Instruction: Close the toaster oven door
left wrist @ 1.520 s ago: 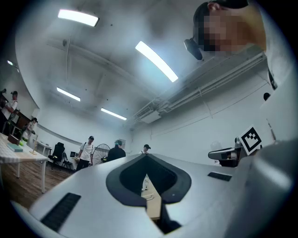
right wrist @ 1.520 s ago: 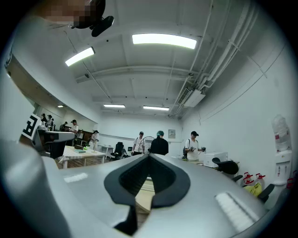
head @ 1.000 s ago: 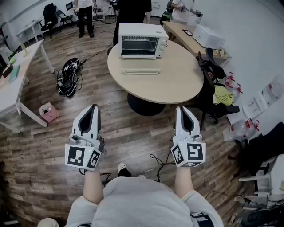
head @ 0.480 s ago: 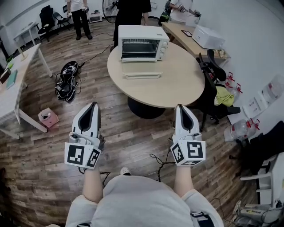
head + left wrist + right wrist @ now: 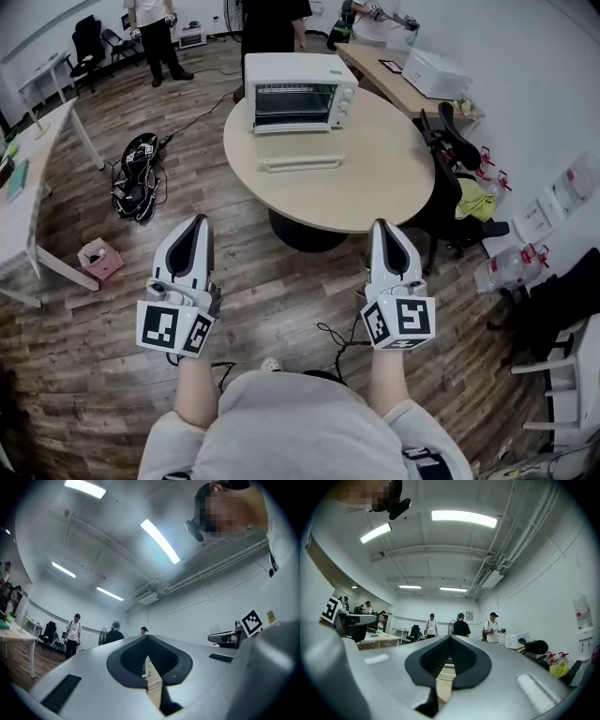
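Observation:
A white toaster oven (image 5: pixel 298 91) stands at the far side of a round beige table (image 5: pixel 384 178). Its door (image 5: pixel 302 163) lies folded down flat on the tabletop in front of it. Both grippers are held low over the wooden floor, well short of the table. The left gripper (image 5: pixel 195 223) is shut with nothing in it, and so is the right gripper (image 5: pixel 382 228). In the left gripper view the left gripper (image 5: pixel 146 639) shows its jaws meeting at the tips, and the right gripper (image 5: pixel 451 638) in its own view looks the same. Only a sliver of the table shows through each slit.
A black chair (image 5: pixel 450 178) with a yellow-green cloth stands at the table's right. Cables (image 5: pixel 337 342) lie on the floor between the grippers. A black bundle (image 5: pixel 136 178) and a pink box (image 5: pixel 97 257) sit left, by a white table (image 5: pixel 37 178). People (image 5: pixel 150 28) stand at the back.
The head view has crept forward: the table and oven sit slightly nearer and the floor items have slid back. Both grippers keep their places in the view and stay shut.

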Tool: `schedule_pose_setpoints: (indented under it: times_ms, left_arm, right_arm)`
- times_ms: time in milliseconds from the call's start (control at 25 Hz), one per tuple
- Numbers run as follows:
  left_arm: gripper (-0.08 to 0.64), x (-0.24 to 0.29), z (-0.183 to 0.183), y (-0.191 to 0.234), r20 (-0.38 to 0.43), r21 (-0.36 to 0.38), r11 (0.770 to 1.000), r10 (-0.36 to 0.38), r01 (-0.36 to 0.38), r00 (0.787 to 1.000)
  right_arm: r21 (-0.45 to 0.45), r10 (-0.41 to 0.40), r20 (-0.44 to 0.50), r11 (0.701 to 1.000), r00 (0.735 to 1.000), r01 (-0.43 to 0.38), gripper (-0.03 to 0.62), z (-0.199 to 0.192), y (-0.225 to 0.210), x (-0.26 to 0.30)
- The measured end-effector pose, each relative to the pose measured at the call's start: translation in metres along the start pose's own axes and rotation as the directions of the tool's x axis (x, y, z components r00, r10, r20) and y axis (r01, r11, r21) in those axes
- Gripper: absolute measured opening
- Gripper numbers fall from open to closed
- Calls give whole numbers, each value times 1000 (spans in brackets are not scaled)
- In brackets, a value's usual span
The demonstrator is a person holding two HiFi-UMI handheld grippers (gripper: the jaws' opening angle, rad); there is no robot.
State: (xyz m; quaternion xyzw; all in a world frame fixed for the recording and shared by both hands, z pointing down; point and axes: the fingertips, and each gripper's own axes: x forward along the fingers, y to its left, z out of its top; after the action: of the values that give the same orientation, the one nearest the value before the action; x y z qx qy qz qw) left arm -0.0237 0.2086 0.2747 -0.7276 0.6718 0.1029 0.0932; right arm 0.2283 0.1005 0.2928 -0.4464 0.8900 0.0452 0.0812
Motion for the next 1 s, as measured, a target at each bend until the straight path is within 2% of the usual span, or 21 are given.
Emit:
schedule_pose_setpoints:
  times_ms: [520,1000]
  left_arm:
    - [6,16,-23,20,-32,-34,999,-13,12,999]
    - [6,76,-30,52,-4,-8,999,31,-31,999]
  right_arm:
    - [15,-26,-28,1000,999,26,12,-19,-2,20]
    - [13,20,1,1000,1000,-20,12,-25,-21,97]
